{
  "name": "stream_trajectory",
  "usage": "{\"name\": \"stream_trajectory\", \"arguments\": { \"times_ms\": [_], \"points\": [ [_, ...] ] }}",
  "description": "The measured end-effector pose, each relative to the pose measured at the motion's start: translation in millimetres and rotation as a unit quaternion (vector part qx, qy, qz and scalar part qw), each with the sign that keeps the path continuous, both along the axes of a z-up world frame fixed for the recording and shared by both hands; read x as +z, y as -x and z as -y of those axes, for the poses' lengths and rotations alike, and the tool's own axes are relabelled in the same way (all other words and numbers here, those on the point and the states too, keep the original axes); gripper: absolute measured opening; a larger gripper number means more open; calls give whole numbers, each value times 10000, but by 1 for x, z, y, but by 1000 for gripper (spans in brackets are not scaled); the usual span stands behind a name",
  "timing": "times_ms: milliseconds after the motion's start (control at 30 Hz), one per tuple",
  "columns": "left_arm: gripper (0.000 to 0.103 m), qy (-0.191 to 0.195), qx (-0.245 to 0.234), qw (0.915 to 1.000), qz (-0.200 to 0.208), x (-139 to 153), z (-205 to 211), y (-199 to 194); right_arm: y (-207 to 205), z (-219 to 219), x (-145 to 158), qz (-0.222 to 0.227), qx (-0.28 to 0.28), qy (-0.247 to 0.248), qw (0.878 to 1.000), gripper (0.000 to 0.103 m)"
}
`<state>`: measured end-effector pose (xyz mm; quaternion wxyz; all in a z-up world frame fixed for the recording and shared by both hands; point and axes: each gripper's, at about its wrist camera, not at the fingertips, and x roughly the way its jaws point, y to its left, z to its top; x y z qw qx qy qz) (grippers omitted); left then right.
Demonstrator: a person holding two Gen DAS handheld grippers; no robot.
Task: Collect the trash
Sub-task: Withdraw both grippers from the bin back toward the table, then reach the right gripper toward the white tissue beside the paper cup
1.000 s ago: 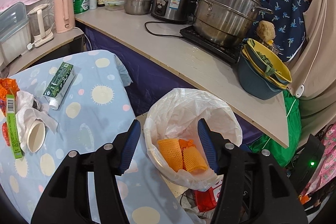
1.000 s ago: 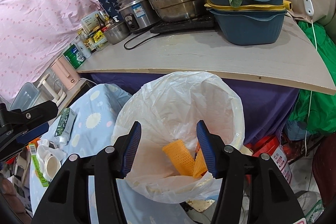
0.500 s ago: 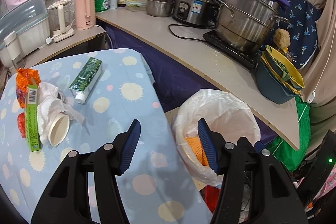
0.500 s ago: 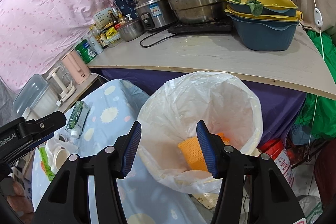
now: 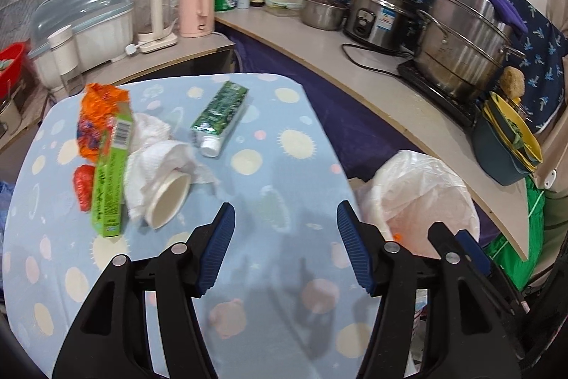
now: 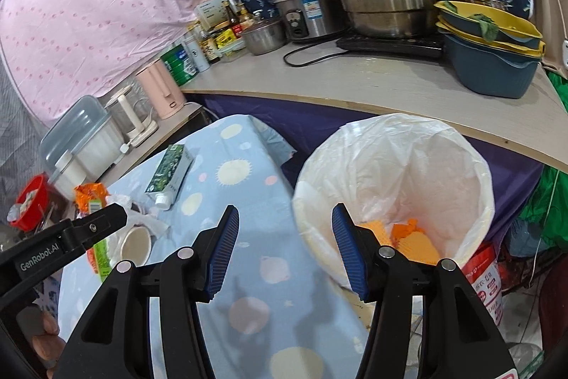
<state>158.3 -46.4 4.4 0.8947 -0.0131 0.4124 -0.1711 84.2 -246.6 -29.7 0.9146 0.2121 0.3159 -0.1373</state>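
trash pile sits on the far left of the table: paper cup on its side with mouth facing the near right, long axis running far-left to near-right, half wrapped in a white tissue; green box just left of it, long axis near to far, lying over an orange wrapper with a red scrap at its left edge; green tube a bit apart to the far right, cap pointing near. bin with white liner stands off the table's right edge, orange mesh already in the bottom. left gripper hovers over bare cloth, empty, jaws apart and just opened a little wider, nothing between them; cup lies up and left of the left jaw, close by. right gripper is also empty with jaws apart, straddling the table edge and bin rim, so it's the farther one from the pile; the left gripper shows in its view at lower left, over the cup. judgement: left hand is the one to take the next piece, likely cup or tissue, needs a shift left and far, jaws closing across the cup's short width. tissue draped on the cup may come along or snag.
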Motion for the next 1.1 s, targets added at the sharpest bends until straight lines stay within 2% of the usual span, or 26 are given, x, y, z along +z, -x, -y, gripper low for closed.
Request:
{"name": "stream_trajectory", "arguments": {
  "times_ms": [567, 667, 867, 1100],
  "points": [
    [57, -364, 1029, 9931, -420, -45, -137, -8, -34, -90, -11, -237, 877, 95, 9958, 53],
    [60, -449, 1173, 9911, -436, -53, -155, -9, -41, -107, -14, -294, 1039, 130, 9941, 53],
    [69, -318, 1308, 9895, -526, -63, -180, -18, -56, -137, -21, -410, 1323, 178, 9902, 53],
    [71, -209, 1339, 9891, -573, -69, -194, -30, -83, -164, -24, -487, 1586, 159, 9860, 53]
  ]
}}
